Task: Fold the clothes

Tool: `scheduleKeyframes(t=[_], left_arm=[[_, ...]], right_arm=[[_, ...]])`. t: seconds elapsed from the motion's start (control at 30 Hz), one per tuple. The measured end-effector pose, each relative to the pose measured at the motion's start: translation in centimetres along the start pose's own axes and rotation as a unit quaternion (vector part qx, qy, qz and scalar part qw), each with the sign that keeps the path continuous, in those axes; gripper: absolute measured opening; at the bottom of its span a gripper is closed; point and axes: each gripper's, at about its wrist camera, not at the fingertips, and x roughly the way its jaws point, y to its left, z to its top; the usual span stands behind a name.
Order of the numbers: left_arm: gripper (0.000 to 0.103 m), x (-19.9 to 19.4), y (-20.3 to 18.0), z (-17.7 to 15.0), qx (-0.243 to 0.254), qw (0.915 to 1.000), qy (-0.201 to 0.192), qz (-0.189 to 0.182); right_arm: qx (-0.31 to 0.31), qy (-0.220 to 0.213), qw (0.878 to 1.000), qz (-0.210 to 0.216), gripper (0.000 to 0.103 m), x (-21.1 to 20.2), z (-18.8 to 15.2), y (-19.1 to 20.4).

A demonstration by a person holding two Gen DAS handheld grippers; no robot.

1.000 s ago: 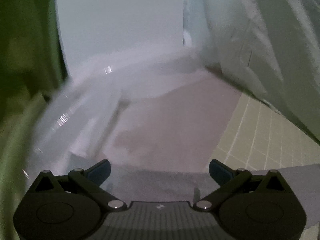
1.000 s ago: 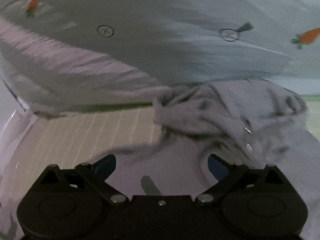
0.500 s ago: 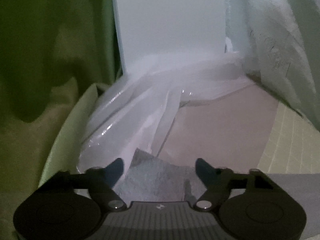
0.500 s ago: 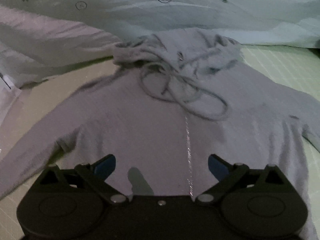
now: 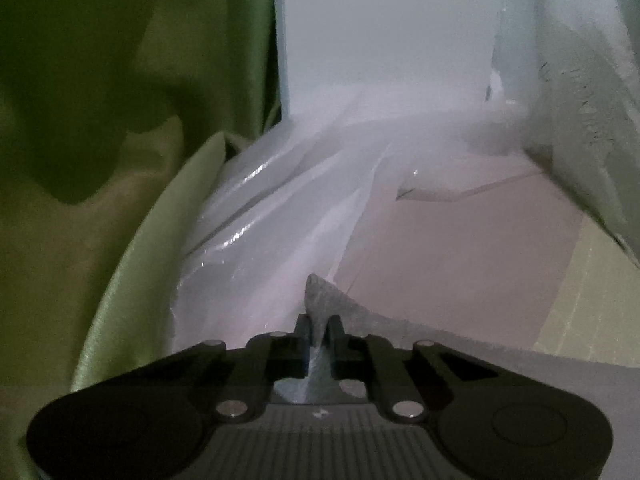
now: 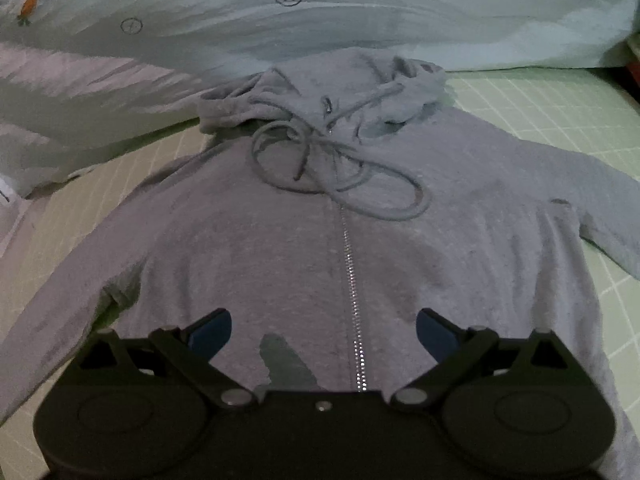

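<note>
A grey zip-up hoodie (image 6: 280, 248) lies face up on a pale green grid mat (image 6: 560, 100), hood (image 6: 328, 88) at the far end and drawstrings looped over the chest. Over its lower front hovers my right gripper (image 6: 323, 330), open, blue pads wide apart either side of the zipper (image 6: 352, 280). In the left wrist view my left gripper (image 5: 319, 330) is shut on a pinched corner of the grey hoodie fabric (image 5: 320, 296), which sticks up between the fingers; the rest of the fabric trails off to the lower right.
A pale quilt with carrot prints (image 6: 360, 8) lies bunched behind the hood. In the left wrist view a clear plastic bag (image 5: 272, 200) and a pinkish sheet (image 5: 460, 248) lie ahead, a green curtain (image 5: 120, 80) hangs at left, and a white wall (image 5: 380, 20) stands behind.
My left gripper went from open to shut on a corner of the hoodie. The right gripper's view swung from the crumpled hood to the whole spread hoodie; it stayed open.
</note>
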Motion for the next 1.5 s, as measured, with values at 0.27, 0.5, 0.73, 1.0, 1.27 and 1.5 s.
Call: scheduleKeyframes(t=[0.27, 0.5, 0.73, 1.0, 1.27, 1.5], left_arm=[[0.008, -5.1, -5.0, -0.7, 0.038, 0.9936, -0.021, -0.105], [0.008, -10.2, -12.1, -3.5, 0.100, 0.9699, -0.015, -0.222], [0.007, -17.2, -22.1, -9.6, 0.152, 0.9179, 0.029, -0.366], [0.080, -24.6, -27.8, -17.7, 0.194, 0.9020, 0.037, -0.384], [0.086, -24.5, -24.5, -18.0, 0.174, 0.9455, 0.043, -0.272], [0.090, -22.1, -19.7, -15.4, 0.200, 0.9496, 0.028, -0.240]], right_arm=[[0.036, -0.031, 0.999, -0.006, 0.100, -2.0, -0.9, -2.2], [0.086, -0.065, 0.994, -0.030, 0.100, -6.2, -3.2, -6.9], [0.147, -0.084, 0.983, -0.073, 0.100, -10.9, -6.7, -14.6], [0.143, -0.097, 0.982, -0.076, 0.101, -14.1, -7.0, -22.4], [0.096, -0.107, 0.989, -0.045, 0.103, -14.5, -5.5, -23.5], [0.034, -0.075, 0.997, 0.008, 0.103, -11.8, -5.3, -15.9]])
